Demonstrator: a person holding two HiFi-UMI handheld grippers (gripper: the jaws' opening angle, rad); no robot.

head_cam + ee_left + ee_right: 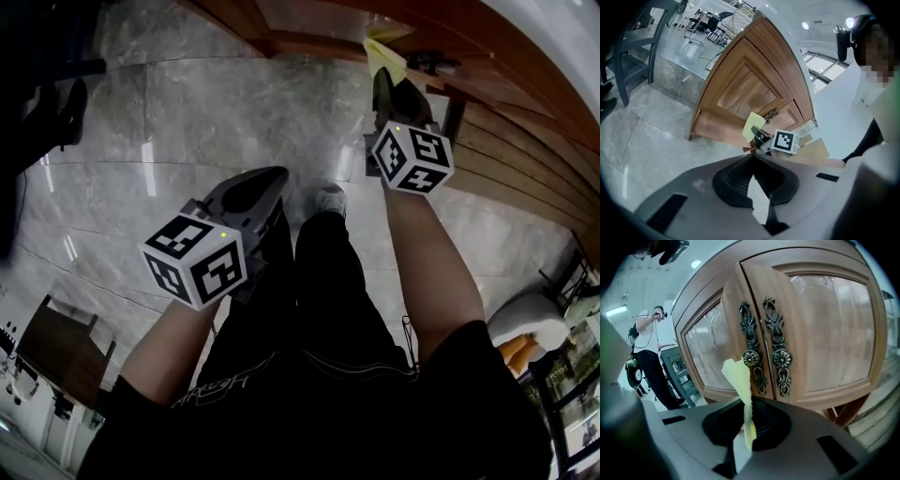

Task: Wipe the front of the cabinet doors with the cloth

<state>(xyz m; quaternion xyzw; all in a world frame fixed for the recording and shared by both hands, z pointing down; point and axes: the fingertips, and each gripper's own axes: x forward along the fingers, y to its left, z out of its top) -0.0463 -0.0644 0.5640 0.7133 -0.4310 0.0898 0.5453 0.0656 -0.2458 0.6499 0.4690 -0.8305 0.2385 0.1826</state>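
The wooden cabinet has two glass-panelled doors with ornate metal handles at the middle seam. My right gripper is shut on a pale yellow cloth, which stands up from the jaws just short of the left door's handle. In the head view the right gripper points at the cabinet with the cloth at its tip. My left gripper hangs lower over the floor, away from the doors. Its jaws are shut with nothing in them. From there the cloth shows against the cabinet.
Grey marble floor runs in front of the cabinet. The person's black-trousered legs and a shoe are between the grippers. A dark chair stands far left, a small wooden table behind. Another person stands by a shelf unit.
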